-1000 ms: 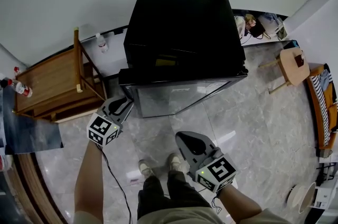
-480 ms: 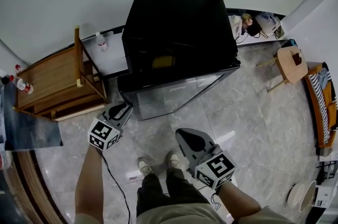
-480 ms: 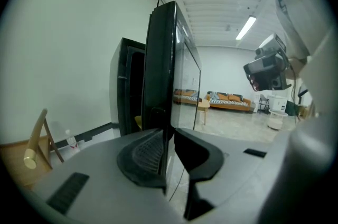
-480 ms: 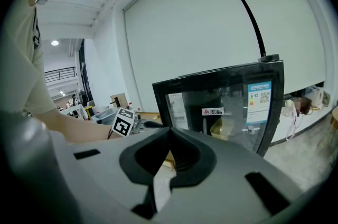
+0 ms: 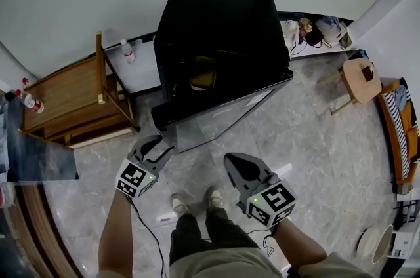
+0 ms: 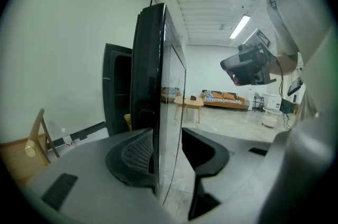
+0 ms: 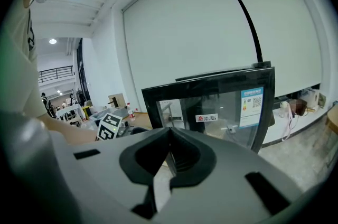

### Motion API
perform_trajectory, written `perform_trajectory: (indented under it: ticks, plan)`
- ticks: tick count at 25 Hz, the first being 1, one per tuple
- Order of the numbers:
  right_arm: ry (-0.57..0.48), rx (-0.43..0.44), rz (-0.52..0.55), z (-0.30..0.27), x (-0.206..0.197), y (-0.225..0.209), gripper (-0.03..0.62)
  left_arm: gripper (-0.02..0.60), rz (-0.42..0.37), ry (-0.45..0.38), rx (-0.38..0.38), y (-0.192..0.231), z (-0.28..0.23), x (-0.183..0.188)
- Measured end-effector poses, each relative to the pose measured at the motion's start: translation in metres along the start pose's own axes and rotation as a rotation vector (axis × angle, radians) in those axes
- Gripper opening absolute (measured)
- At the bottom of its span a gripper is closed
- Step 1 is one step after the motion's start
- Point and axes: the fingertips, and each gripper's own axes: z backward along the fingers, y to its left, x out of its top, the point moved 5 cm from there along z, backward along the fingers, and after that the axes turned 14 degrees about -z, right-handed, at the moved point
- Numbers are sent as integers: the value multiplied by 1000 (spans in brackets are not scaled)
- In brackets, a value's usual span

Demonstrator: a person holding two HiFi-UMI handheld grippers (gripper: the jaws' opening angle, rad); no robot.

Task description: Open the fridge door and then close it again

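The black fridge (image 5: 223, 27) stands against the white wall. Its glass door (image 5: 223, 114) is hinged on the right and hangs partly open, its left edge swung toward me. My left gripper (image 5: 161, 144) is at that free edge. In the left gripper view the door edge (image 6: 150, 85) runs between the jaws of the left gripper (image 6: 168, 151), which have just been opening; the right pad stands clear of the glass. My right gripper (image 5: 235, 162) hovers lower, in front of the door, shut on nothing. The right gripper (image 7: 170, 151) faces the glass door (image 7: 211, 112) from a short distance.
A wooden chair (image 5: 72, 103) stands left of the fridge, a water bottle (image 5: 126, 52) behind it. A round wooden stool (image 5: 364, 81) and a striped sofa (image 5: 400, 132) are at the right. My feet (image 5: 193, 201) are on the marble floor below the door.
The door's left edge has swung further out from the fridge. My left gripper came back toward me with it and its jaws widened. The right gripper barely shifted.
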Motion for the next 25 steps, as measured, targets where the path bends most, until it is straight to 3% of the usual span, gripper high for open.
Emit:
perform_trajectory:
  ticks: [2, 5, 12, 17, 25]
  plan:
    - [-5, -4, 2, 3, 2, 0, -3, 150, 20, -31, 28, -2, 10, 3]
    - [-11, -5, 4, 4, 4, 1, -3, 200, 50, -82, 54, 2, 23, 9]
    - [0, -1, 8, 3, 1, 7, -3, 311, 99, -308, 90, 56, 26, 62]
    - [7, -10, 4, 4, -1, 5, -3, 322, 34, -301, 36, 95, 4, 95]
    - [-1, -26, -5, 2, 4, -2, -3, 322, -1, -265, 8, 111, -1, 98]
